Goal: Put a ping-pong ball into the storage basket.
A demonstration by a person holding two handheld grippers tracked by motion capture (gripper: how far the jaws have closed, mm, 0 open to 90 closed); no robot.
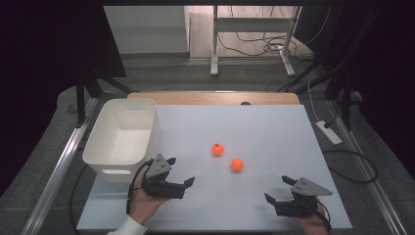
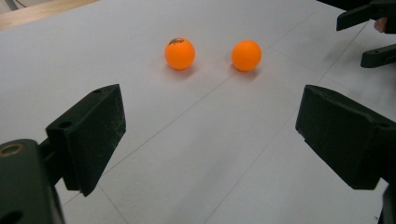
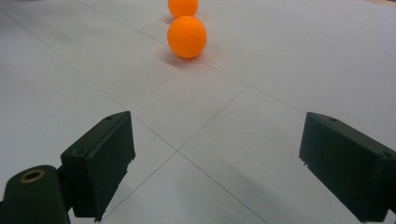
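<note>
Here we hold both tools ready at the near edge of the white table [image 1: 274, 122]: the left gripper [image 1: 182, 172] at seven o'clock and the right gripper [image 1: 278, 189] at five, each with jaws spread wide and empty. Two orange balls [image 1: 218, 149] [image 1: 237, 164] sit just apart at the centre, within either hand's reach. The white bin [image 1: 122, 161] waits at nine o'clock, likely their destination.

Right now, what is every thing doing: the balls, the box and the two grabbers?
Left gripper: open, holding nothing, beside the bin.
Right gripper: open, holding nothing.
Printed orange ball: loose on the table, untouched.
Plain orange ball: loose on the table, untouched.
White bin: upright, empty.
Table: flat, white.
</note>
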